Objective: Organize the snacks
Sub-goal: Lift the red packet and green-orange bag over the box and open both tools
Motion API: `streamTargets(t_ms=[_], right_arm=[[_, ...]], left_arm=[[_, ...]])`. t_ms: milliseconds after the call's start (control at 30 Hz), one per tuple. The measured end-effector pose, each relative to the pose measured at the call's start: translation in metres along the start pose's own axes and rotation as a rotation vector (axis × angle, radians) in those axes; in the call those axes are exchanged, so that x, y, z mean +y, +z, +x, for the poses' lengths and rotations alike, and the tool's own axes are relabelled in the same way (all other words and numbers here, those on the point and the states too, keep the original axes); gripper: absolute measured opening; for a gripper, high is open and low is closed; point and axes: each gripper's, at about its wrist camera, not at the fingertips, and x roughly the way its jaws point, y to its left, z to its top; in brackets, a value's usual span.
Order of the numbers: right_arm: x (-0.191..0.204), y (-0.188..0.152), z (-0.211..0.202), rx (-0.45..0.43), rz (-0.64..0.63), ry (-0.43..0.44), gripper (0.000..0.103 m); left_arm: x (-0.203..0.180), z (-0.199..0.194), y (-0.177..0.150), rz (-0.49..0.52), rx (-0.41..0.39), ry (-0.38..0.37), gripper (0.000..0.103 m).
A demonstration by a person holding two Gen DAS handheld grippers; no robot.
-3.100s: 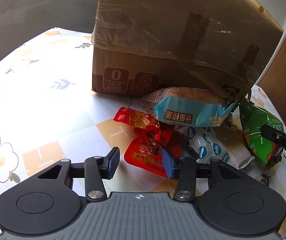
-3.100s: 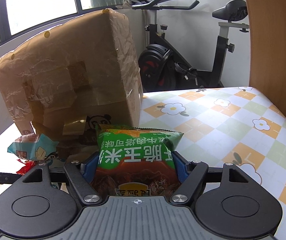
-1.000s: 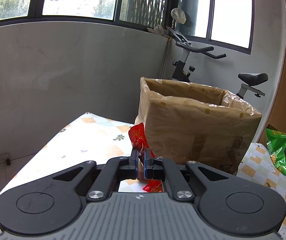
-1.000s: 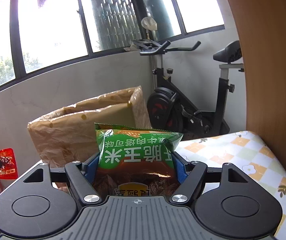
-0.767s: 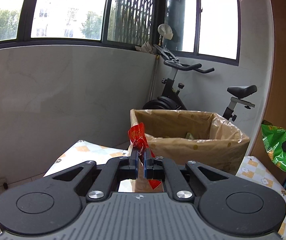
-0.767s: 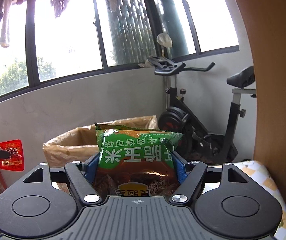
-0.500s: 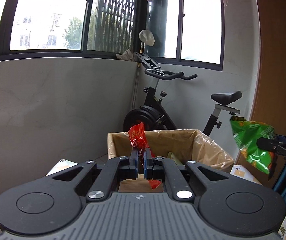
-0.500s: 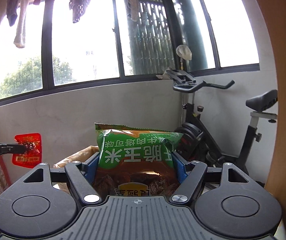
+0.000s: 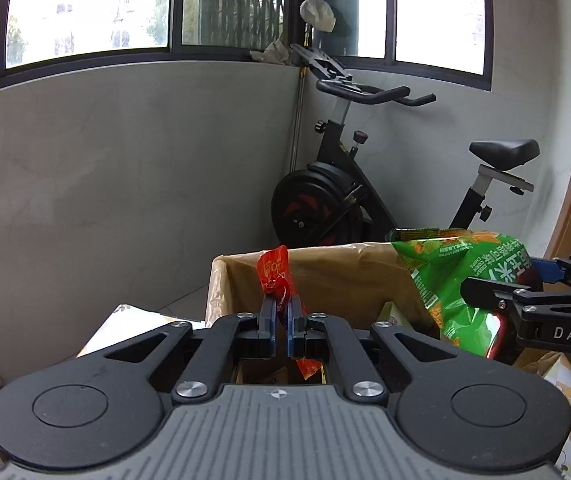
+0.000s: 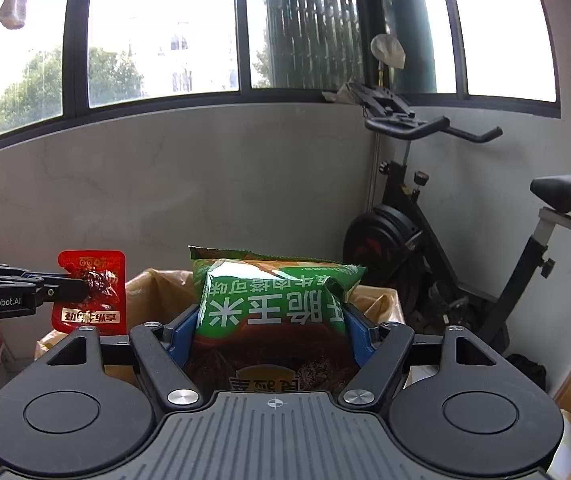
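Left gripper (image 9: 281,318): jaws nearly closed, pinching a small red sachet (image 9: 275,276) by its lower part; the sachet stands up above the fingertips, with a scrap of it showing below them.
Right gripper (image 10: 273,330): jaws spread wide around a puffy green snack bag (image 10: 277,300), one blue pad pressed against each side; the bag's top seam juts forward past the fingertips.
Position of both packets: held in the air over the open cardboard box (image 9: 221,280); in the left wrist view the green bag hangs over the box's right part and the red sachet over its left part.
Box: open at the top, lined with shiny brown tape or film; a few items lie inside, too dim to name.
Table: only a strip of its patterned cloth (image 9: 125,316) shows to the left of the box.
Far background: an exercise bike (image 9: 349,184) by the grey wall, windows above.
Step in hand: carrying two snacks to the box, apparently just before the drop.
Next move: likely lower each packet inside the rim, then open the jaws; the wide green bag needs to clear the box's right wall, and the light sachet may cling to a pad.
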Motion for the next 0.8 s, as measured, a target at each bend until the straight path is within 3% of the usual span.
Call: streamTargets(t_ms=[233, 267, 333, 367, 400, 633, 800], right_arm=[[0.0, -0.013, 0.027, 0.047, 0.073, -0.047, 0.071], [0.0, -0.015, 0.028, 0.052, 0.076, -0.052, 0.072], [0.001, -0.016, 0.027, 0.061, 0.082, -0.055, 0.076], [0.002, -0.016, 0.026, 0.06, 0.084, -0.051, 0.084], [0.002, -0.016, 0.023, 0.052, 0.082, -0.047, 0.087], [0.005, -0.012, -0.011, 0.011, 0.081, -0.006, 0.091], [0.006, -0.014, -0.045, -0.008, 0.091, 0.023, 0.091]], left_arm=[[0.004, 0.013, -0.004, 0.019, 0.018, 0.005, 0.008], [0.005, 0.015, -0.004, 0.019, 0.021, 0.002, 0.016], [0.008, 0.017, -0.003, 0.009, 0.025, -0.002, 0.045], [0.01, 0.016, -0.003, -0.003, 0.017, -0.002, 0.063], [0.013, 0.011, -0.003, -0.021, -0.003, -0.003, 0.067], [0.026, -0.011, -0.002, -0.033, 0.017, -0.026, 0.068], [0.045, -0.042, -0.004, 0.009, 0.008, -0.021, 0.078]])
